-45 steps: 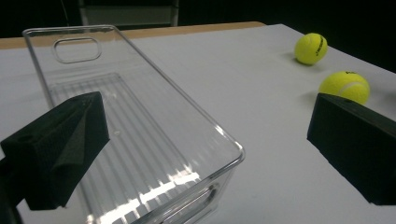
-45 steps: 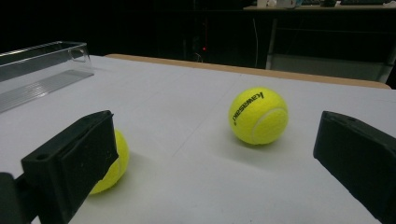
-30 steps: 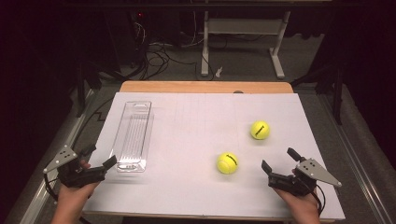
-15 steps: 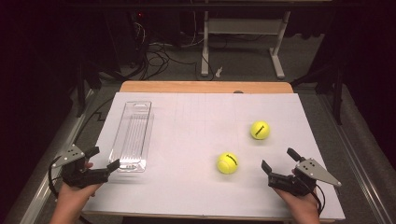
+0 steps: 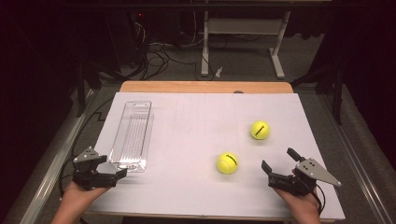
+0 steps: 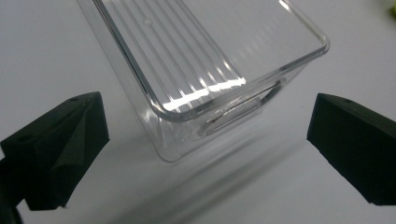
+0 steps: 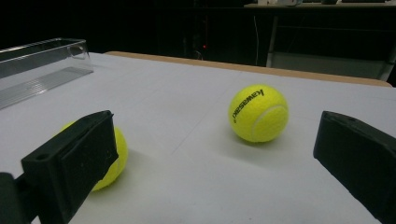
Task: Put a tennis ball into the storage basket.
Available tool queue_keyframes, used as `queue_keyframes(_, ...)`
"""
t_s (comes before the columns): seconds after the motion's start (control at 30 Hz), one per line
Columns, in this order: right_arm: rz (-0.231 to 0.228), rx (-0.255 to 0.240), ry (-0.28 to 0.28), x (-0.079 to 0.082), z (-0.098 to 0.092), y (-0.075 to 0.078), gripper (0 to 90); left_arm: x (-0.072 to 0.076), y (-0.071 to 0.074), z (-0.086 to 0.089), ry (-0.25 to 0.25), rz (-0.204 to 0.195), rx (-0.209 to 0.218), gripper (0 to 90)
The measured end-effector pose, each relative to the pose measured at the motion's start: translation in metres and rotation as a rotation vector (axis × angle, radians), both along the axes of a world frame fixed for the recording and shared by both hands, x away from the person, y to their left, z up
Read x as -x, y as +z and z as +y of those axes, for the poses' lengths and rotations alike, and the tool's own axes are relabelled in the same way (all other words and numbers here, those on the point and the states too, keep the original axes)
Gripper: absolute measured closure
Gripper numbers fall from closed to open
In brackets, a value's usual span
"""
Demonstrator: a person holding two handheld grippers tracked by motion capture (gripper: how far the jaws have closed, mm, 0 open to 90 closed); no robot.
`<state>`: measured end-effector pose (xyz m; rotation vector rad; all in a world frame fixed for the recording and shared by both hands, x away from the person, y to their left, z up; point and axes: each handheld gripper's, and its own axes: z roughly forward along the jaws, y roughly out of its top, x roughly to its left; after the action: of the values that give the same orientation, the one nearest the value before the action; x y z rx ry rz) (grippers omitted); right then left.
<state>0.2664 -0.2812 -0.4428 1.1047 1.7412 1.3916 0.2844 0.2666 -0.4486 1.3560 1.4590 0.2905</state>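
My left tongs (image 5: pixel 111 174) hang spread wide just short of the near end of the long clear ribbed plastic tray (image 5: pixel 132 136), whose rounded corner sits between and a little beyond my jaws. My right tongs (image 5: pixel 279 168) are equally wide apart and hold nothing. The nearer round yellow tennis ball (image 5: pixel 228 163) lies on the white desk (image 5: pixel 187 121) just ahead and to the left of them, and the second yellow tennis ball (image 5: pixel 259 130) rests farther ahead, apart from the first.

I judge this the approach step: steady the tray, then take a ball. Next, my right tongs should swing left, straddle the nearer ball, and close on it.

Open desk lies between the balls and the tray, so the carry across looks unobstructed. The desk's near edge runs just behind both tongs.
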Motion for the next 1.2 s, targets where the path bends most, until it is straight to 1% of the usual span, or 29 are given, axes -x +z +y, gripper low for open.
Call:
queue_keyframes(0.03, 0.0, 0.001, 0.0, 0.0, 0.0, 0.0, 0.3, 0.0, -0.003, -0.003, -0.009, 0.02, -0.024, 0.2)
queue_keyframes(0.13, 0.0, 0.002, 0.001, 0.0, 0.001, 0.0, 0.3, 0.0, -0.006, -0.006, -0.019, 0.042, -0.045, 0.2)
queue_keyframes(0.17, 0.004, 0.005, 0.003, 0.0, 0.001, 0.0, 0.3, 0.0, -0.008, -0.008, -0.028, 0.07, -0.066, 0.2)
queue_keyframes(0.23, 0.006, 0.008, 0.007, 0.0, 0.002, -0.001, 0.3, -0.001, -0.011, -0.01, -0.024, 0.11, -0.083, 0.2)
queue_keyframes(0.27, 0.006, 0.008, 0.007, 0.0, 0.002, -0.001, 0.3, -0.001, -0.011, -0.01, -0.024, 0.11, -0.083, 0.3)
queue_keyframes(0.3, 0.007, 0.006, 0.008, 0.0, 0.002, -0.001, 0.3, -0.001, -0.013, -0.013, -0.021, 0.152, -0.099, 0.4)
queue_keyframes(0.33, 0.005, 0.008, 0.01, 0.0, 0.002, 0.0, 0.3, -0.001, -0.013, -0.013, -0.021, 0.152, -0.099, 0.4)
queue_keyframes(0.37, 0.005, 0.009, 0.012, 0.0, 0.002, -0.001, 0.3, -0.001, -0.016, -0.015, -0.016, 0.192, -0.135, 0.4)
queue_keyframes(0.4, 0.006, 0.012, 0.015, 0.0, 0.003, -0.001, 0.3, -0.001, -0.016, -0.015, -0.016, 0.192, -0.135, 0.4)
queue_keyframes(0.43, 0.01, 0.013, 0.019, -0.001, 0.003, -0.001, 0.3, -0.002, -0.015, -0.016, -0.016, 0.211, -0.135, 0.7)
queue_keyframes(0.47, 0.011, 0.016, 0.021, -0.001, 0.004, -0.002, 0.3, -0.003, -0.013, -0.017, -0.021, 0.243, -0.162, 0.7)
queue_keyframes(0.57, 0.012, 0.019, 0.027, -0.001, 0.004, -0.002, 0.3, -0.003, -0.014, -0.019, -0.025, 0.298, -0.227, 0.7)
queue_keyframes(0.63, 0.009, 0.02, 0.03, 0.0, 0.005, -0.001, 0.3, -0.003, -0.013, -0.019, -0.025, 0.313, -0.237, 0.7)
queue_keyframes(0.67, 0.008, 0.02, 0.031, 0.0, 0.005, -0.001, 0.3, -0.003, -0.011, -0.018, -0.019, 0.333, -0.244, 0.7)
queue_keyframes(0.7, 0.009, 0.016, 0.031, 0.0, 0.005, -0.001, 0.3, -0.003, -0.011, -0.018, -0.019, 0.333, -0.244, 0.7)
queue_keyframes(0.73, 0.009, 0.016, 0.031, 0.0, 0.005, -0.001, 0.3, -0.003, -0.01, -0.018, -0.021, 0.352, -0.249, 0.7)
queue_keyframes(0.77, 0.009, 0.016, 0.03, 0.0, 0.005, -0.001, 0.3, -0.003, -0.008, -0.017, -0.034, 0.397, -0.249, 0.7)
queue_keyframes(0.8, 0.009, 0.016, 0.03, 0.0, 0.005, -0.001, 0.3, -0.003, -0.008, -0.017, -0.034, 0.397, -0.249, 0.7)
queue_keyframes(0.83, 0.009, 0.017, 0.031, 0.0, 0.005, -0.001, 0.3, -0.002, -0.008, -0.017, -0.046, 0.436, -0.262, 0.7)
queue_keyframes(0.87, 0.008, 0.017, 0.031, 0.0, 0.005, -0.001, 0.3, -0.002, -0.008, -0.018, -0.045, 0.455, -0.263, 0.7)
queue_keyframes(0.93, 0.006, 0.018, 0.031, 0.001, 0.006, -0.001, 0.3, -0.002, -0.009, -0.019, -0.054, 0.489, -0.288, 0.6)
queue_keyframes(0.97, 0.008, 0.018, 0.032, 0.001, 0.006, -0.001, 0.3, -0.002, -0.008, -0.019, -0.057, 0.507, -0.28, 0.6)
queue_keyframes(1.0, 0.006, 0.02, 0.033, 0.001, 0.006, -0.001, 0.3, -0.002, -0.006, -0.014, -0.137, 0.554, -0.348, 0.6)
queue_keyframes(1.03, 0.007, 0.02, 0.035, 0.001, 0.007, -0.001, 0.3, -0.003, -0.007, -0.019, -0.066, 0.54, -0.299, 0.6)
queue_keyframes(1.07, 0.007, 0.022, 0.036, 0.0, 0.007, -0.001, 0.3, -0.003, -0.006, -0.02, -0.062, 0.544, -0.296, 0.6)
queue_keyframes(1.1, 0.007, 0.022, 0.036, 0.0, 0.007, -0.001, 0.3, -0.003, 0.001, -0.007, -0.261, 0.621, -0.438, 0.6)
queue_keyframes(1.13, 0.007, 0.023, 0.037, 0.0, 0.007, -0.001, 0.3, -0.004, 0.003, -0.007, -0.291, 0.635, -0.458, 0.6)
queue_keyframes(1.17, 0.008, 0.023, 0.037, 0.001, 0.007, -0.001, 0.3, -0.003, 0.0, -0.016, -0.205, 0.61, -0.407, 0.6)
queue_keyframes(1.2, 0.007, 0.023, 0.037, 0.001, 0.007, -0.001, 0.3, -0.004, 0.001, -0.017, -0.214, 0.618, -0.419, 0.6)
